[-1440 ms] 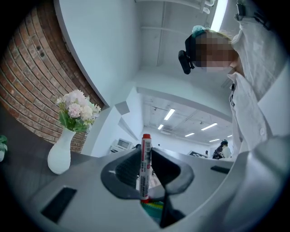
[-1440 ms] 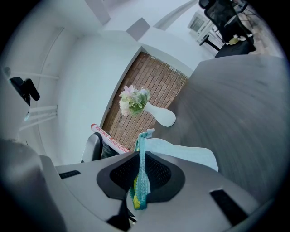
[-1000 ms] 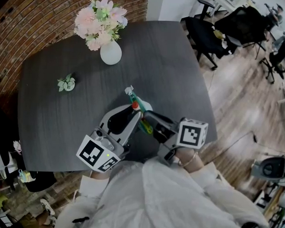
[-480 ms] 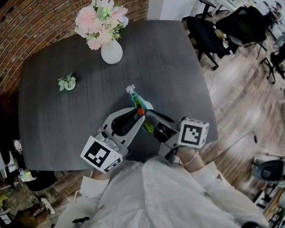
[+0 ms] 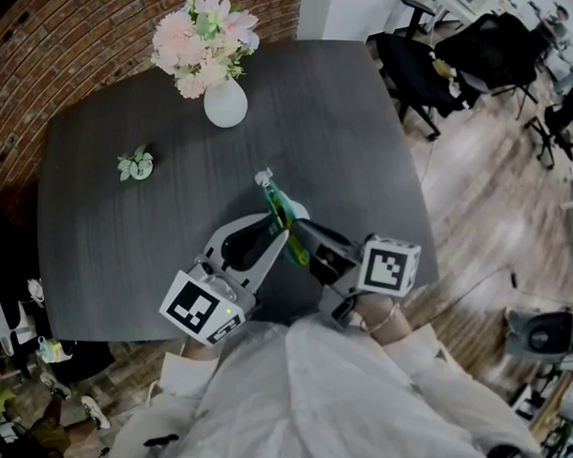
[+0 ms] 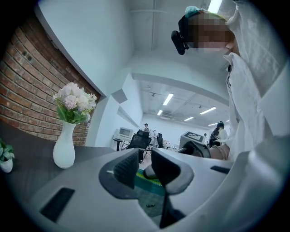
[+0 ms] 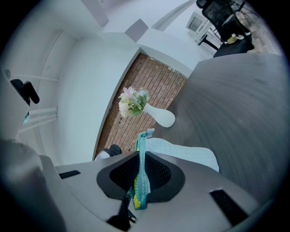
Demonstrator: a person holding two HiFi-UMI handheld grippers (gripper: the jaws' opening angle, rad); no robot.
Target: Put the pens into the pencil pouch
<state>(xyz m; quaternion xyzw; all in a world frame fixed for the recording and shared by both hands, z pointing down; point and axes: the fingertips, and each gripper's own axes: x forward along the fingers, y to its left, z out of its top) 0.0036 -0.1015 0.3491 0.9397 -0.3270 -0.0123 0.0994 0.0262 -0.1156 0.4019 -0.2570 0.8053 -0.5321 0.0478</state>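
The teal-and-green mesh pencil pouch (image 5: 276,206) stands on edge above the dark table (image 5: 127,237). My right gripper (image 5: 300,241) is shut on its rim. In the right gripper view the mesh strip (image 7: 141,181) runs up between the pads, with the pale pouch body (image 7: 181,154) lying beyond. My left gripper (image 5: 268,234) meets the pouch from the left, its jaws only narrowly apart. In the left gripper view a pale rounded pen end (image 6: 148,172) sits between the pads of that gripper (image 6: 145,170), with green mesh (image 6: 156,182) right behind it. The rest of the pen is hidden.
A white vase of pink flowers (image 5: 223,104) stands at the back of the table, with a small potted plant (image 5: 135,164) to its left. The table's front edge (image 5: 123,335) runs just under the left marker cube. Office chairs (image 5: 433,69) stand beyond the right edge.
The red pen tip seen at the left jaws earlier has slid out of sight behind the pouch's rim. The left gripper rolled slightly; the right one stayed still.
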